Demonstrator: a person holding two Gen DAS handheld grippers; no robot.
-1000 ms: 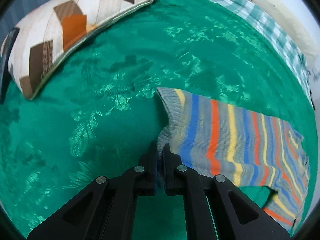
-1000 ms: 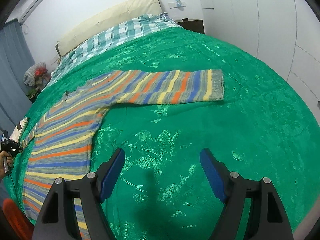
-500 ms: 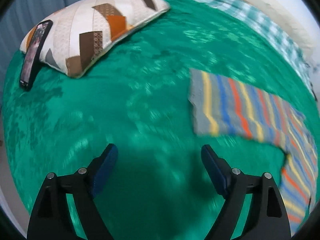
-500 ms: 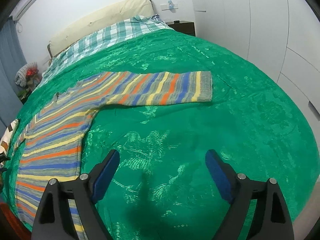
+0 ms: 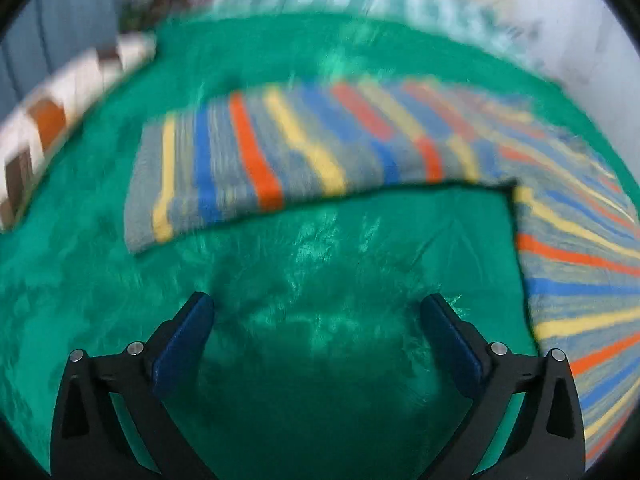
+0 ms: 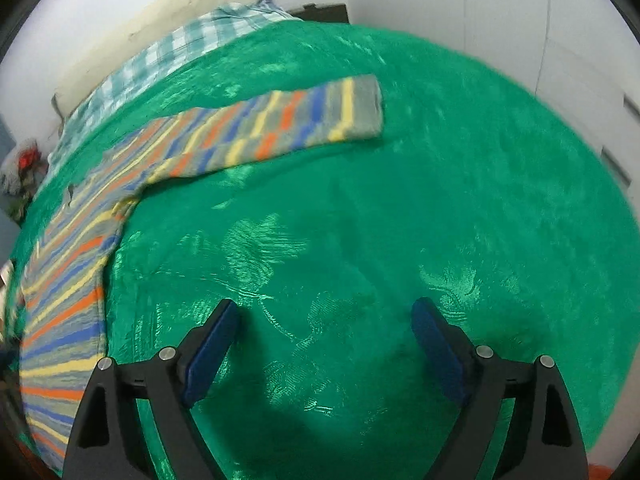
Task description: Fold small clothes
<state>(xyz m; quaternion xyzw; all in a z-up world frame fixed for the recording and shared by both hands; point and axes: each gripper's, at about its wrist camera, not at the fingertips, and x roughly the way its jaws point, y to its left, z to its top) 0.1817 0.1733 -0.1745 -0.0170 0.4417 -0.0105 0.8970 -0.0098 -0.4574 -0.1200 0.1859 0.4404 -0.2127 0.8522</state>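
Observation:
A striped knit sweater in grey, blue, orange and yellow lies flat on the green bedspread. In the left wrist view its left sleeve (image 5: 280,152) stretches across the middle and its body runs down the right edge. My left gripper (image 5: 316,320) is open and empty over bare bedspread, just below that sleeve. In the right wrist view the other sleeve (image 6: 288,120) reaches to the upper middle and the body (image 6: 64,292) runs down the left. My right gripper (image 6: 324,324) is open and empty, well below that sleeve. Both views are blurred.
The green bedspread (image 6: 460,208) covers the bed. A patchwork cushion (image 5: 72,112) lies at the upper left of the left wrist view. A checked sheet (image 6: 168,52) and a cream headboard (image 6: 160,16) lie at the far end. White wardrobe doors (image 6: 540,20) stand on the right.
My left gripper was shut on the sleeve cuff, then let go and opened. It has swung so the sleeve lies across its view. The right gripper stayed open and shifted slightly.

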